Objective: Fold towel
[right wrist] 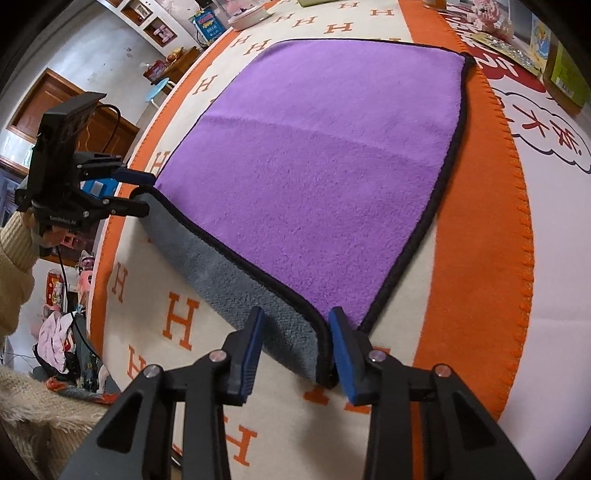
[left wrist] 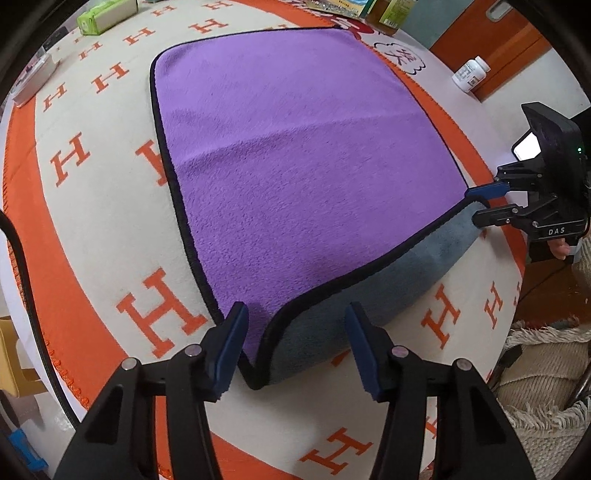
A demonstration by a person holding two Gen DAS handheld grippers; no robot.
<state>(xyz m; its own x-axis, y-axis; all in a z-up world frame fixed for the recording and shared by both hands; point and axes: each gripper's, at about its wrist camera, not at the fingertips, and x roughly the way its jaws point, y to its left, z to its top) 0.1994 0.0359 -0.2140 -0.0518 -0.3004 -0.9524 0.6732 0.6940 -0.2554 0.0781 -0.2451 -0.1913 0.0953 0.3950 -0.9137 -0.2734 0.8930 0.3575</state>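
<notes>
A purple towel [left wrist: 295,147] with black trim and a grey underside lies spread on the blanket-covered table; it also shows in the right wrist view [right wrist: 325,170]. Its near edge is lifted and curled so the grey underside [left wrist: 369,295] shows. My left gripper [left wrist: 295,347] is open, its jaws straddling the near left corner of the towel. My right gripper [right wrist: 295,350] is open around the near right corner. Each gripper also shows in the other's view: the right gripper [left wrist: 480,205] and the left gripper [right wrist: 142,192], each with the raised towel corner between its open jaws.
The table wears a cream and orange blanket [left wrist: 92,206] with H letters. A white pill bottle [left wrist: 471,74], a green box [left wrist: 107,14] and other boxes stand along the far edge. A fringed fabric [left wrist: 546,369] lies off the table's right side.
</notes>
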